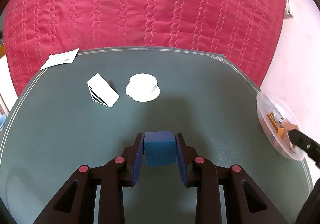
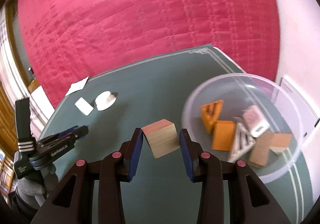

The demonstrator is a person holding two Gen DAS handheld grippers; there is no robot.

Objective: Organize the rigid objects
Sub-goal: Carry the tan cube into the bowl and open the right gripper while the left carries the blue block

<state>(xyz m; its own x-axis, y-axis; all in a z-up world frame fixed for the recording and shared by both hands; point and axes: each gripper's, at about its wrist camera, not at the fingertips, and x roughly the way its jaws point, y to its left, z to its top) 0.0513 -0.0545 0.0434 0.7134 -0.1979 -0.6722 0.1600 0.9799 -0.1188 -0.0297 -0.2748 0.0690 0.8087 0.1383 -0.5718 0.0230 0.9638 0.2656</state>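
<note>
My left gripper [image 1: 160, 138] is shut on a blue cube [image 1: 160, 150], held just above the grey-green mat [image 1: 200, 76]. Farther back on the mat lie a white wedge block [image 1: 103, 91] and a white round piece [image 1: 143, 88]. My right gripper [image 2: 161, 134] is shut on a wooden cube [image 2: 163, 140], gripped tilted, to the left of a clear plastic bowl [image 2: 242, 77]. The bowl holds orange blocks [image 2: 223, 135], a white truss piece [image 2: 241, 144], wooden blocks [image 2: 262, 150] and a pinkish piece. In the right wrist view the left gripper [image 2: 83, 130] shows at the left edge.
The mat lies on a red quilted bedspread [image 1: 160, 8]. A white paper slip [image 1: 60, 59] sits at the mat's far left corner. The bowl [image 1: 266, 104] stands at the mat's right edge, with the right gripper's dark finger [image 1: 300, 140] in front of it.
</note>
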